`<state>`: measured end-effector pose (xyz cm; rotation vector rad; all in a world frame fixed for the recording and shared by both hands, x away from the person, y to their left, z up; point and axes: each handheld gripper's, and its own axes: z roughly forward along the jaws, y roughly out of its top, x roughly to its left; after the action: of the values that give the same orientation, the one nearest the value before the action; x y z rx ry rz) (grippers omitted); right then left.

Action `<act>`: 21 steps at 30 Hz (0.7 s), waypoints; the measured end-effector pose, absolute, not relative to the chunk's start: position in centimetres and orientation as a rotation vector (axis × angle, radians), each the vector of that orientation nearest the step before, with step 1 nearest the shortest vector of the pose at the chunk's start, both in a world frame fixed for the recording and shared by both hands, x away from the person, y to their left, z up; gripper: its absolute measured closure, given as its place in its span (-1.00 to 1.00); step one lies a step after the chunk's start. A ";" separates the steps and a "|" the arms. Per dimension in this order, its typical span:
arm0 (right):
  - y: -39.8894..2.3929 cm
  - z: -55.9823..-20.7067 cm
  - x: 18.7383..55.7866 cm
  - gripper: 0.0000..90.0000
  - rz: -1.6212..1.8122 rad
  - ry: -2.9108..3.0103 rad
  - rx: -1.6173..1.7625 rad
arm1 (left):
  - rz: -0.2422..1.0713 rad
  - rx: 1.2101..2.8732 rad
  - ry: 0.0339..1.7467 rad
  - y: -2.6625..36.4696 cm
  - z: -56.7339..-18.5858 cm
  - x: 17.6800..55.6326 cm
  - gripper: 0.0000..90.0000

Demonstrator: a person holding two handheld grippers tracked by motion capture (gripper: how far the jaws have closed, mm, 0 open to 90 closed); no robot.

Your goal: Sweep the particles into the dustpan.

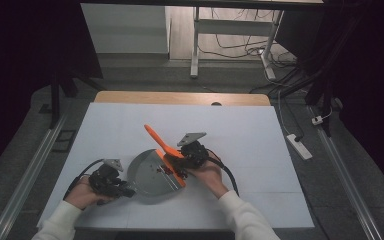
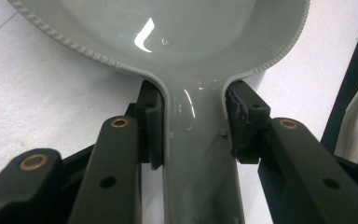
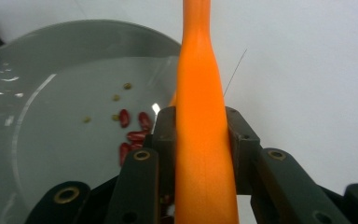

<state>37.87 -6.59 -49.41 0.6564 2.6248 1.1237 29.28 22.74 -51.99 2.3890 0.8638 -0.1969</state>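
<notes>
A grey dustpan (image 1: 147, 176) lies on the white table, its mouth toward the right. My left gripper (image 1: 126, 191) is shut on its handle (image 2: 196, 154), one pad pressing each side. Several red beans (image 3: 131, 134) and a few small pale bits lie inside the pan (image 3: 60, 121). An orange brush (image 1: 161, 144) slants up and to the left over the pan's mouth. My right gripper (image 1: 184, 161) is shut on the brush's handle (image 3: 203, 107), which runs straight up between the jaws. The brush's lower end rests at the pan's open edge beside the beans (image 1: 167, 170).
The white table cover (image 1: 240, 135) ends in a wooden strip (image 1: 180, 98) at the far side. A power strip (image 1: 299, 146) and cables lie on the floor at the right. White desk legs (image 1: 195, 45) stand beyond the table. Metal rails run along both sides.
</notes>
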 end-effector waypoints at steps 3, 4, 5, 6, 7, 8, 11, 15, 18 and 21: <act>-6.4 -49.2 37.5 0.56 1.147 2.632 0.638 | -0.197 2.390 0.863 22.7 -52.0 29.3 0.37; -6.5 -49.0 37.5 0.56 1.190 2.646 0.640 | -0.197 2.389 0.864 22.8 -52.0 29.3 0.37; -6.5 -48.9 37.5 0.56 1.219 2.652 0.633 | -0.195 2.390 0.863 22.8 -52.0 29.3 0.37; -6.5 -48.7 37.5 0.56 1.229 2.647 0.619 | -0.198 2.389 0.863 22.8 -52.0 29.3 0.37; -6.5 -48.5 37.4 0.56 1.231 2.639 0.618 | -0.198 2.390 0.863 22.8 -52.0 29.3 0.37; -6.6 -48.3 37.3 0.56 1.239 2.630 0.617 | -0.199 2.389 0.863 22.8 -52.0 29.3 0.37; -7.1 -47.8 37.4 0.56 1.254 2.600 0.631 | -0.198 2.389 0.864 22.8 -52.0 29.3 0.37; -8.1 -47.4 37.7 0.56 1.223 2.563 0.672 | -0.198 2.388 0.864 22.8 -52.0 29.3 0.37; -8.6 -47.4 37.9 0.56 1.176 2.540 0.684 | -0.198 2.388 0.863 22.8 -52.0 29.3 0.37; -9.0 -47.9 38.1 0.56 1.122 2.531 0.698 | -0.196 2.390 0.864 22.8 -52.0 29.3 0.37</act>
<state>38.10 -8.98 -47.89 0.6978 2.5313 1.1218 29.30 22.77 -52.02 2.3897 0.8638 -0.1965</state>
